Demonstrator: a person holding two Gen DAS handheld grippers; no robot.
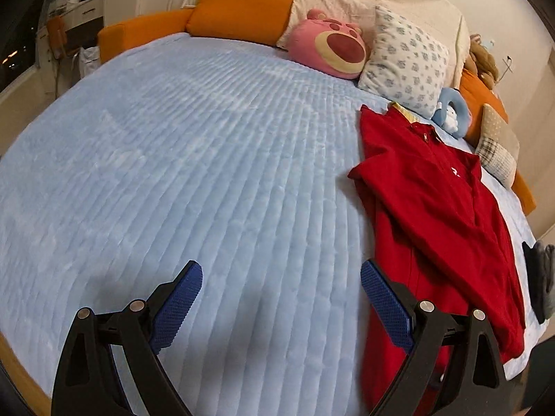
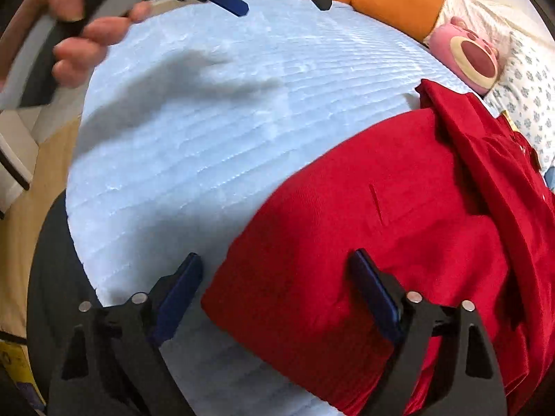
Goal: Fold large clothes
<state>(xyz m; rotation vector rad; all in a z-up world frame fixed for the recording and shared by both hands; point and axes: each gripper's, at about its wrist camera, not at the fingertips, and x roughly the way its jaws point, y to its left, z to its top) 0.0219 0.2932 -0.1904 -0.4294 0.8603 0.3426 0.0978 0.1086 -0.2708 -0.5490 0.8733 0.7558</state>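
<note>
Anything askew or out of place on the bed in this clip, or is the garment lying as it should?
The red jacket lies diagonally near the right edge of the blue bed cover, one side folded over its front, its hem at the bed's near edge. Nothing looks spilled or damaged. Both the left gripper and the right gripper are open and empty.

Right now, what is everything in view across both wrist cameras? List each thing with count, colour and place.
red jacket: one, red, partly folded on the bed's right side
bed cover: one, light blue, quilted, spread over the bed
bear cushion: one, pink, at the head of the bed
patterned pillow: one, white with blue print, beside the bear cushion
neck pillow: one, blue, above the jacket collar
orange bolsters: orange, along the headboard
dark cloth: grey-black, far right edge
left gripper: black, blue pads, open over the cover
right gripper: open, over the jacket's edge
hand: one, holding the left gripper
</note>
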